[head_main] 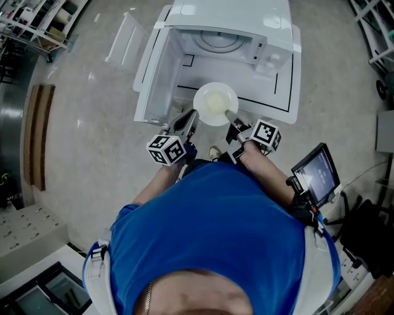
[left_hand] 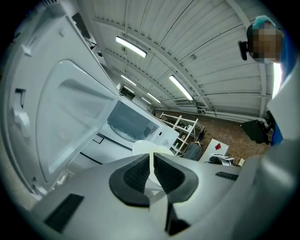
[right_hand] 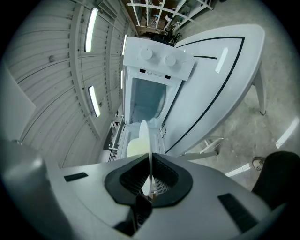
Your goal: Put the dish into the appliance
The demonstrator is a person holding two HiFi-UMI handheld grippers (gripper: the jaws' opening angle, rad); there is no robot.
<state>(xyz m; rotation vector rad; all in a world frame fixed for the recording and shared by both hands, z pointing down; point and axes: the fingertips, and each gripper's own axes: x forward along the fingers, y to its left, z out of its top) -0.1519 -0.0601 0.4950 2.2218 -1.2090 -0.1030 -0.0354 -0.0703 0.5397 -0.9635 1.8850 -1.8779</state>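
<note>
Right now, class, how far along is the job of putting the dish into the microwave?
Done: the microwave door stands open. In hand: the left gripper and right gripper each clamp an edge of the dish, held in front of the opening. Left: carry the dish inside, set it down, let go.

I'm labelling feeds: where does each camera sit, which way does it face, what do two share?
Head view: on the person's head, steeply down at dish and open microwave; blue shirt, forearms show.
Left gripper view: on left gripper, facing microwave; jaws shut on dish; blue sleeve at right.
Right gripper view: on right gripper, same aim and grip.
All share dish, microwave.
</note>
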